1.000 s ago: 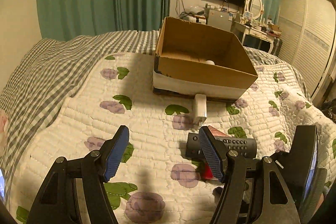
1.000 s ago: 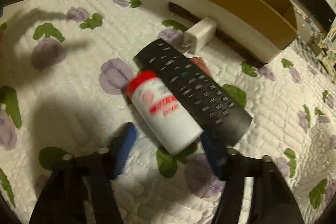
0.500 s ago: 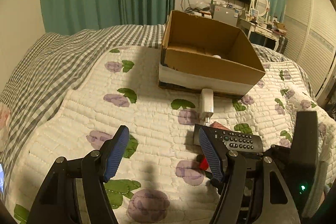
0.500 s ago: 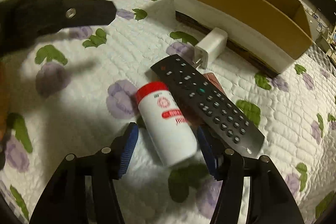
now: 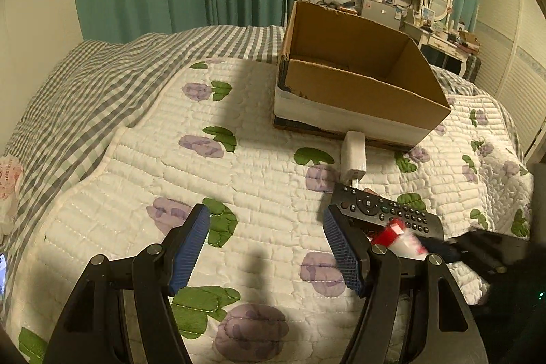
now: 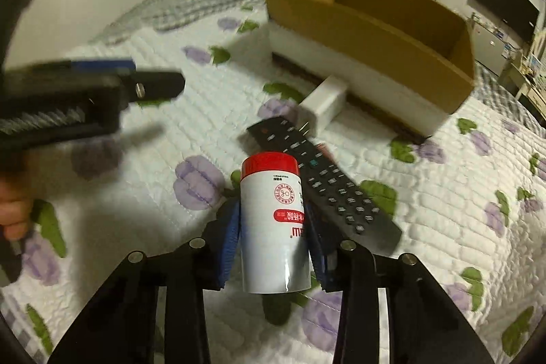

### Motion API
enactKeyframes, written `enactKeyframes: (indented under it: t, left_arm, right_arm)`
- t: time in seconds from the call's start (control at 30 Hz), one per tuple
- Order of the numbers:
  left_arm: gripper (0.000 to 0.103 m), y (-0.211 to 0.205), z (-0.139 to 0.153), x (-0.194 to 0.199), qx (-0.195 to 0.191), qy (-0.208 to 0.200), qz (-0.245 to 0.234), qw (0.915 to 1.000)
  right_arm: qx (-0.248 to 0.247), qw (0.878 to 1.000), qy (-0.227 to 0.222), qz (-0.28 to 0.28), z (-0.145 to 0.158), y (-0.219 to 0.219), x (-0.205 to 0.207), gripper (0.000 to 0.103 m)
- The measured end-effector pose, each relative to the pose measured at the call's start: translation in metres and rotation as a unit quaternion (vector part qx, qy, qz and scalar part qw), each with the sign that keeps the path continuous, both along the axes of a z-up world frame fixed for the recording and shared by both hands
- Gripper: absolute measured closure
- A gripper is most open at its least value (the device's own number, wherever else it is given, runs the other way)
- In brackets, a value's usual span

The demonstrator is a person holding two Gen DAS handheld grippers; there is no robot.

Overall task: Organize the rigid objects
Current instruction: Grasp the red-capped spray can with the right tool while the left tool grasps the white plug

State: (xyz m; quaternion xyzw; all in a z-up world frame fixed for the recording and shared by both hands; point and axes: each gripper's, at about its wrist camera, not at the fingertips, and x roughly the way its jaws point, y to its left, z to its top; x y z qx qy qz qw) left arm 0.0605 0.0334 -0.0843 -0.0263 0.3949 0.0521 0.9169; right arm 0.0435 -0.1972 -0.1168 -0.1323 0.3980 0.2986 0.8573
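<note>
My right gripper (image 6: 273, 227) is shut on a white bottle with a red cap (image 6: 273, 220) and holds it lifted off the quilt; the bottle also shows in the left wrist view (image 5: 397, 236). A black remote control (image 6: 320, 183) lies just behind it, also seen in the left wrist view (image 5: 382, 212). A white charger block (image 6: 324, 104) lies against the open cardboard box (image 6: 368, 33). My left gripper (image 5: 266, 248) is open and empty above the quilt, left of the remote; it appears in the right wrist view (image 6: 85, 91).
The box (image 5: 358, 87) stands on a flowered quilt (image 5: 170, 176) over a bed. A checked blanket (image 5: 85, 91) covers the bed's far left. Green curtains, a TV and a dressing table stand at the back. A reddish flat item lies partly under the remote.
My right gripper closed on the bottle and raised it from the quilt. My left gripper has drifted a little; its jaws stay open.
</note>
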Motion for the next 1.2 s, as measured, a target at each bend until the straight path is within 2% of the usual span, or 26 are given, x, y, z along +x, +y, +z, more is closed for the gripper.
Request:
enactKeyframes:
  t: [0.27, 0.43, 0.53, 0.67, 0.77, 1.07, 1.2]
  left_arm:
    - [0.031, -0.019, 0.003, 0.002, 0.042, 0.001, -0.011, 0.9990]
    - [0.031, -0.036, 0.009, 0.006, 0.035, 0.002, -0.029, 0.9990]
    - [0.031, -0.049, 0.013, 0.014, 0.030, 0.004, -0.037, 0.9989]
    - [0.031, -0.066, 0.016, 0.030, 0.025, 0.001, -0.046, 0.9986]
    - [0.031, -0.075, 0.010, 0.047, 0.020, 0.003, -0.054, 0.9983]
    - [0.031, -0.073, -0.024, 0.091, -0.006, 0.035, -0.052, 0.9980]
    - [0.031, -0.074, -0.038, 0.104, -0.005, 0.030, -0.053, 0.9981]
  right_arm:
    - [0.045, 0.998, -0.028, -0.038, 0.045, -0.029, 0.008, 0.067]
    - [0.061, 0.994, -0.054, -0.079, 0.076, -0.058, 0.025, 0.067]
    - [0.064, 0.990, -0.061, -0.106, 0.085, -0.073, 0.041, 0.067]
    - [0.068, 0.987, -0.054, -0.137, 0.078, -0.092, 0.053, 0.067]
    - [0.065, 0.986, -0.029, -0.151, 0.063, -0.101, 0.062, 0.067]
    - [0.049, 0.985, 0.008, -0.167, 0.030, -0.104, 0.083, 0.067]
    - [0.041, 0.985, 0.018, -0.166, 0.021, -0.100, 0.089, 0.067]
